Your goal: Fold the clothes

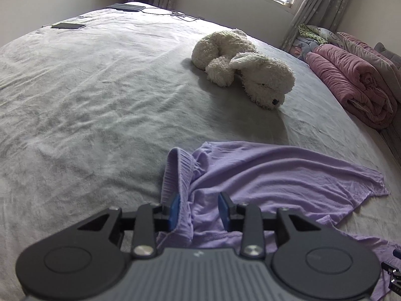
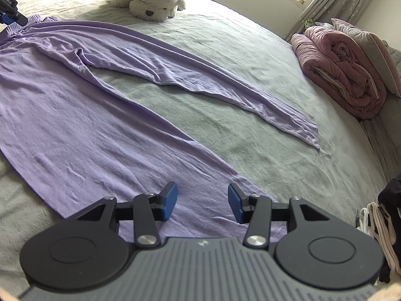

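A lilac long-sleeved top [image 2: 62, 125] lies spread on the grey bed sheet [image 2: 250, 150], one sleeve [image 2: 250, 100] stretched out to the right. In the left wrist view its ribbed collar [image 1: 178, 168] stands bunched up just ahead of my left gripper [image 1: 199, 210]. That gripper's jaws stand apart with loose lilac cloth lying between the blue pads [image 1: 175, 210], not pinched. My right gripper [image 2: 203, 202] is open low over the top's hem, the cloth flat beneath it and nothing gripped. The left gripper [image 2: 11, 15] also shows at the collar in the right wrist view.
A white plush dog [image 1: 243, 67] lies on the bed beyond the top. A rolled pink quilt [image 2: 338, 67] and pillows sit along the right side. A phone [image 1: 67, 25], a dark tablet [image 1: 125, 7] and cables lie at the far end. Other clothes [image 2: 386, 225] hang at the bed's right edge.
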{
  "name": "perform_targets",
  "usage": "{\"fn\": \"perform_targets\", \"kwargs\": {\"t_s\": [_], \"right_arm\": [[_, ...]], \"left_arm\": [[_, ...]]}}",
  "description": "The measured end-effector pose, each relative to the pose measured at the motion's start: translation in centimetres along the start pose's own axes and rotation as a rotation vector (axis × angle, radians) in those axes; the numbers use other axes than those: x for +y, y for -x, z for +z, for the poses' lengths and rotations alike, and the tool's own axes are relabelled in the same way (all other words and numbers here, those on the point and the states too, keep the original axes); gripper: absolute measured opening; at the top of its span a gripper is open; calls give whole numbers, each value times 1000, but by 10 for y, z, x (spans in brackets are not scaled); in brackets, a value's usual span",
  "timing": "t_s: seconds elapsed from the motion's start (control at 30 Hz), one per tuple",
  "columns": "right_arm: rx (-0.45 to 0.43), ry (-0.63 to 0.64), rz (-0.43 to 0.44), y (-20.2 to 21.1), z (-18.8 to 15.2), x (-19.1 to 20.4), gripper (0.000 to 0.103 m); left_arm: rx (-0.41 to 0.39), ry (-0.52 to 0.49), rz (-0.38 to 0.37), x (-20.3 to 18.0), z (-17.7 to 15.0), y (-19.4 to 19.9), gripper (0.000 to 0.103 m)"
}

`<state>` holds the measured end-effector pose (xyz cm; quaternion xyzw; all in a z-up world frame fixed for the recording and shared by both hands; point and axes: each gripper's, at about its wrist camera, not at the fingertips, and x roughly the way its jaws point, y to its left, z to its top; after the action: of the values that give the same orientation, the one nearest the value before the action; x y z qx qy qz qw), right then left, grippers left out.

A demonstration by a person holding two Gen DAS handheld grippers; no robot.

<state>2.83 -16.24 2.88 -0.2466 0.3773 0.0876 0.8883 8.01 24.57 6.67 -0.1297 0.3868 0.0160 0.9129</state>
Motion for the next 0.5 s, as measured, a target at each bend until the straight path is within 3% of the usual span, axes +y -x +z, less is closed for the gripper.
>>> {"fn": "perform_targets", "kwargs": {"t_s": [0.13,0.27,0.37,0.5], "right_arm": [[0,3,-1,0,0,0,50],[1,5,-3,-1,1,1,50],[1,9,-4,-1,1,3,50],[0,9,-4,-1,1,2,50]], "left_arm": [[-26,-18,-1,0,-2,15,40],[31,25,-34,11,-5,8,39],[66,131,8,30,-3,2,36],[45,283,25,62,1,7,36]]}}
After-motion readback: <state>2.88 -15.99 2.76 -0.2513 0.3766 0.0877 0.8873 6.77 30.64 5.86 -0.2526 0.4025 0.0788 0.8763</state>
